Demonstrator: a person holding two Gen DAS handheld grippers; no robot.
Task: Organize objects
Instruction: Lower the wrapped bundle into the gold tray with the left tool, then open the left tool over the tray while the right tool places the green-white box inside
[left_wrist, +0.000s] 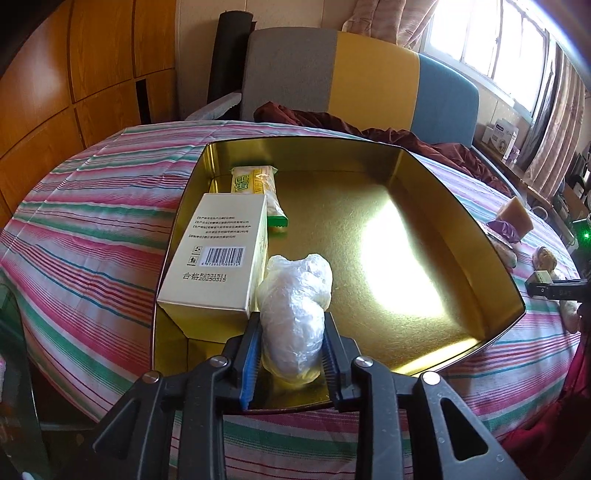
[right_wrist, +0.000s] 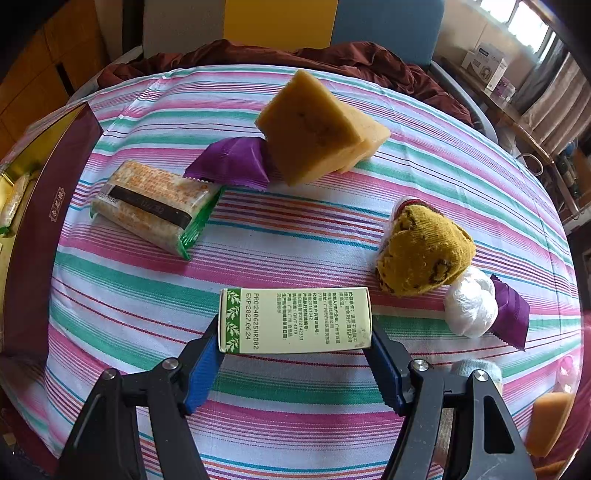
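- Left gripper (left_wrist: 291, 354) has its jaws pinching a crumpled white plastic bag bundle (left_wrist: 295, 314), soft and crinkly, lumpy oval shape. It sits low over the near edge of the gold tin (left_wrist: 461, 221).
- The tin is a shallow metal tray with a shiny, finely grained gold floor and straight walls with clipped corners. Sun glare washes out the middle of it.
- Inside, along the left wall: a cream cardboard box (left_wrist: 218, 258) with a barcode, hard-edged, just beside the bundle. Behind it is a yellow snack packet (left_wrist: 258, 184) with a green crimped end.
- Right half of the tin floor is bare, so there's room there.
- Right gripper (right_wrist: 295, 343) holds a small green-and-cream carton (right_wrist: 295, 319) by its two short ends, blue ridged pads pressed on it, just over the striped cloth (right_wrist: 295, 236).
- Loose on the cloth: a foil-look wafer packet (right_wrist: 155, 206), a purple wrapper (right_wrist: 232, 162) tucked against yellowish sponge blocks (right_wrist: 314, 129), a mustard knit sock ball (right_wrist: 424, 251), and another white bag ball (right_wrist: 471, 310) touching a second purple wrapper (right_wrist: 511, 317).
- The tin's maroon outer wall (right_wrist: 40, 236) is at far left; open cloth lies between it and the carton.
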